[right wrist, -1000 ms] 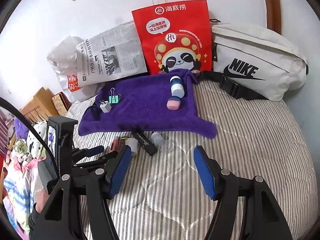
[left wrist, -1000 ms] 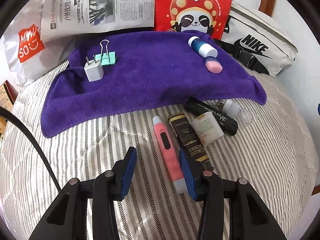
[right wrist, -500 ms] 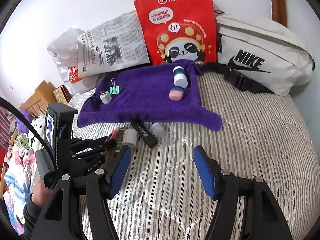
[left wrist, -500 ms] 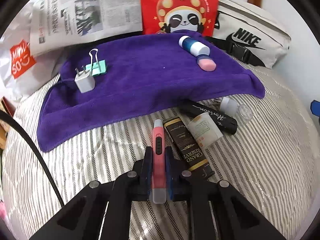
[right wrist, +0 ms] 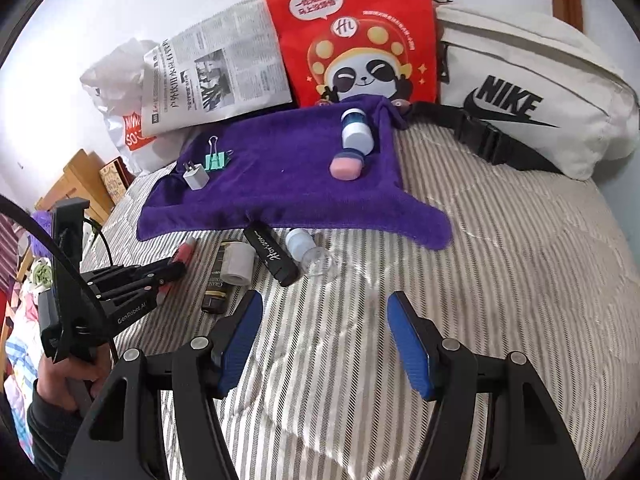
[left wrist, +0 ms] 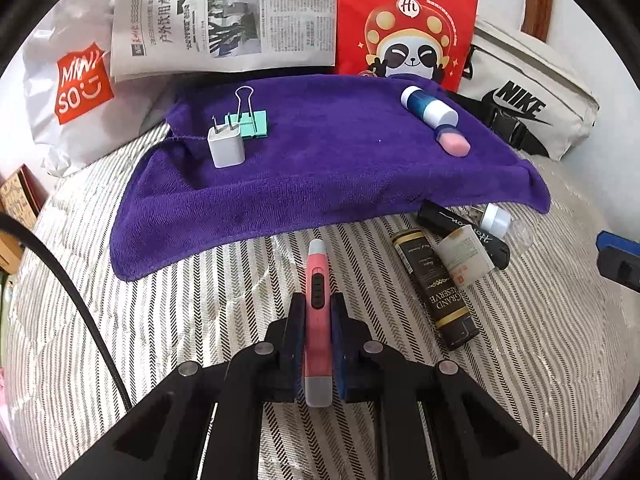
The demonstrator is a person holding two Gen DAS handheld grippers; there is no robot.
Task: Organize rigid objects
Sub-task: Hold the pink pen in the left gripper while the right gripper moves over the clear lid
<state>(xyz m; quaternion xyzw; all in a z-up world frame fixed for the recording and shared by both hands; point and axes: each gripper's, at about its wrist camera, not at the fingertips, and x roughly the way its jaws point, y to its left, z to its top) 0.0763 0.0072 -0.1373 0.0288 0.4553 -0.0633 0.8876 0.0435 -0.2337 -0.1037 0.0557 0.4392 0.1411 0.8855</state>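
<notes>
1. My left tongs [left wrist: 316, 344] are pinched shut on the pink pen-shaped tool [left wrist: 317, 312], low centre of the left wrist view. Both blue pads press its flanks at mid-body; the pale tip points toward the purple towel [left wrist: 320, 168], and the grey end cap sticks out behind the pads.
2. Handling judgement: stiff plastic body, light, smooth sides. It could swivel in a narrow grip. The black slider on top faces up, clear of the pads, so the hold should not press it.
3. My right tongs [right wrist: 324, 340] stand spread with nothing between them, bottom centre of the right wrist view, above bare striped bedding [right wrist: 500, 280].
4. Things left on the bedding, just below the towel's near edge: black and gold box [left wrist: 436, 292], white-labelled jar [left wrist: 464, 258] lying across it, black tube [left wrist: 464, 232], small clear-capped bottle [left wrist: 504, 224].
5. Already on the towel: white plug adapter [left wrist: 226, 146] touching the green binder clip [left wrist: 250, 120] at upper left; blue and white bottle [left wrist: 428, 106] and pink eraser [left wrist: 454, 144] at upper right.
6. Next move, as I judge it: carry the tool to the open middle of the towel and set it down flat.
</notes>
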